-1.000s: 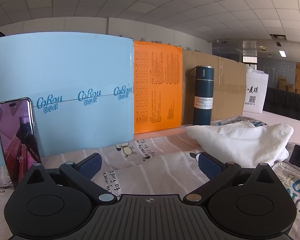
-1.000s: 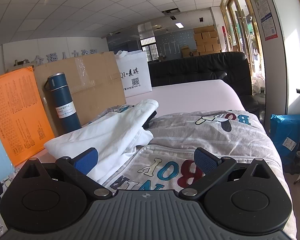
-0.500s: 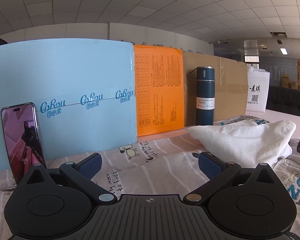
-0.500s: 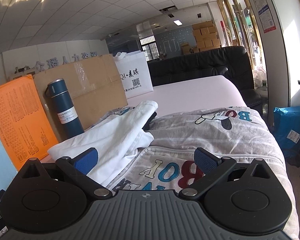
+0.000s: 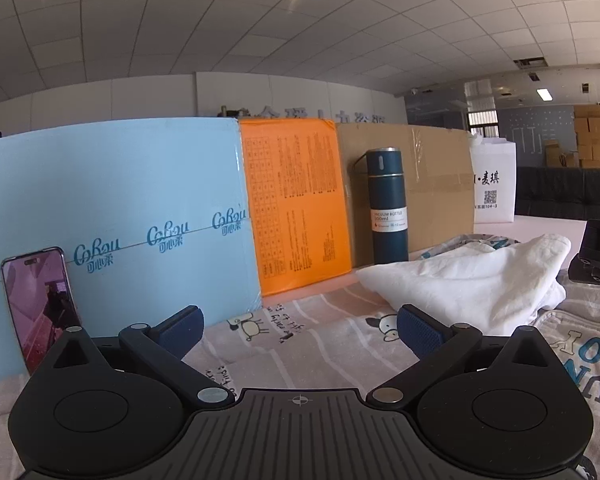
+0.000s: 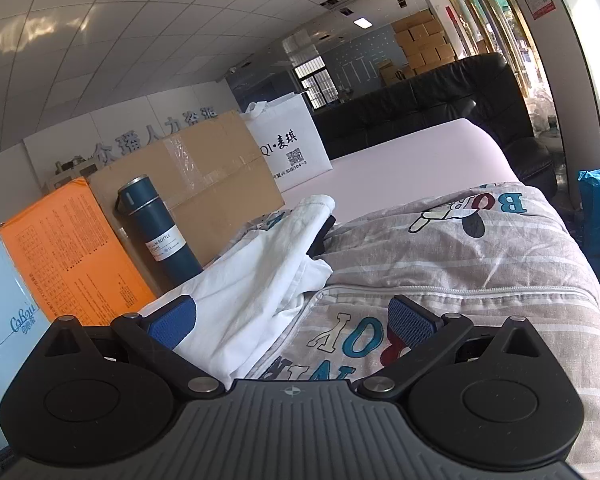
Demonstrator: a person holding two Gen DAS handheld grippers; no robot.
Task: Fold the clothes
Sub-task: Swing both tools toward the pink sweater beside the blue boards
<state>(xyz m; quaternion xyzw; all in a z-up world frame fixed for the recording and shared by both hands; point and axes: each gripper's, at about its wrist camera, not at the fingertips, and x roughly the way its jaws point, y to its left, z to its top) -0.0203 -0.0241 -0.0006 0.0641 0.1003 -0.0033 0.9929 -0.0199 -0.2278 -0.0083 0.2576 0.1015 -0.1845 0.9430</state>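
Right wrist: white garment [image 6: 256, 280] between spread jaws.

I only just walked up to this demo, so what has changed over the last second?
Little. The left gripper has tipped upward and turned slightly left, so the phone sits further into its view. The right gripper drifted left too. Both stay open, holding nothing. The white garment and blue bottle haven't moved.

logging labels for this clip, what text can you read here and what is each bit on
"CoRou": blue board
"VACUUM BOTTLE", "500ml": blue flask
"麦琪", "104-3": white bag
"BOY" (upside down), "BOBI": printed bedding
"人力资": wall lettering
Orange board: print too small to read
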